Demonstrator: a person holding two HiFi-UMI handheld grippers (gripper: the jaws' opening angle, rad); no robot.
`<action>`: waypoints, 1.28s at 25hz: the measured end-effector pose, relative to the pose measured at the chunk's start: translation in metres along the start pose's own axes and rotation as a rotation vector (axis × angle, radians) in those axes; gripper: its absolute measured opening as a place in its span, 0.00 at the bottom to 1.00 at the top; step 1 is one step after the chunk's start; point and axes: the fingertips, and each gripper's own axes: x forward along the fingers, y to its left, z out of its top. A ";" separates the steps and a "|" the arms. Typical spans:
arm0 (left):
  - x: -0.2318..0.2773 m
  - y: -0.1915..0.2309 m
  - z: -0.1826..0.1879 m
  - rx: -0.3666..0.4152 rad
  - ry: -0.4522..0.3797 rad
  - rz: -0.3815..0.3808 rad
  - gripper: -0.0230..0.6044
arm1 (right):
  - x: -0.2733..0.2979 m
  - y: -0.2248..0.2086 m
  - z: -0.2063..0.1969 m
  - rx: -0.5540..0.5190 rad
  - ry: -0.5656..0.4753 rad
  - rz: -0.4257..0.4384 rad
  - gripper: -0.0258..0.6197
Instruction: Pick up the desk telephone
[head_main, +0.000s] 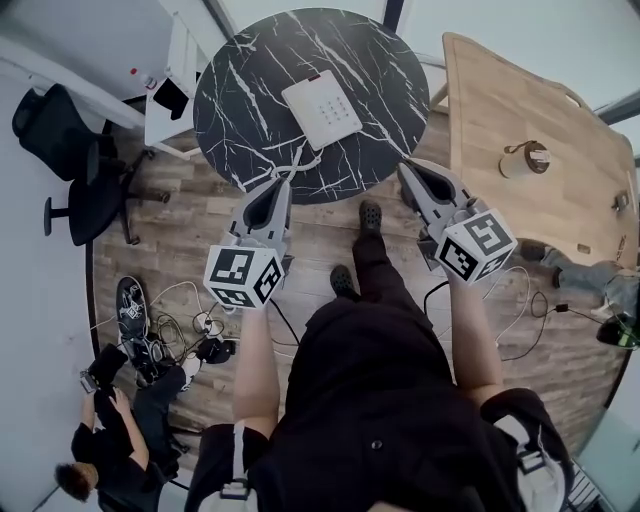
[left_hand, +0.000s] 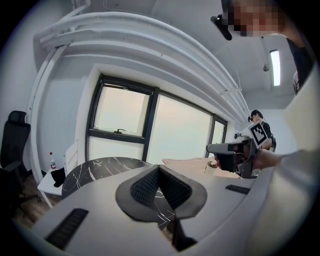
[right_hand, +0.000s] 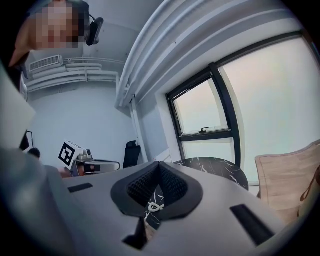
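Beyond left tongs and right tongs, one desk telephone tops one table.

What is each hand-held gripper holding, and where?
Nothing: the left hand-held gripper and right hand-held gripper are shut and empty; the desk telephone lies untouched.

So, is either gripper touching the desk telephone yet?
No, the telephone lies on the table, apart from the left gripper and the right gripper.

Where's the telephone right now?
In the head view, the white desk telephone lies on the round black marble table, top centre, ahead of the left gripper and right gripper, with the wooden table to its right.
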 end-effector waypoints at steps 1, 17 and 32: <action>0.005 0.005 0.001 0.000 0.005 0.005 0.06 | 0.006 -0.005 0.002 0.001 0.001 0.001 0.09; 0.109 0.067 0.014 -0.042 0.083 0.111 0.06 | 0.123 -0.095 0.023 -0.003 0.100 0.091 0.09; 0.192 0.095 -0.031 -0.143 0.228 0.212 0.06 | 0.198 -0.170 -0.031 0.061 0.318 0.189 0.09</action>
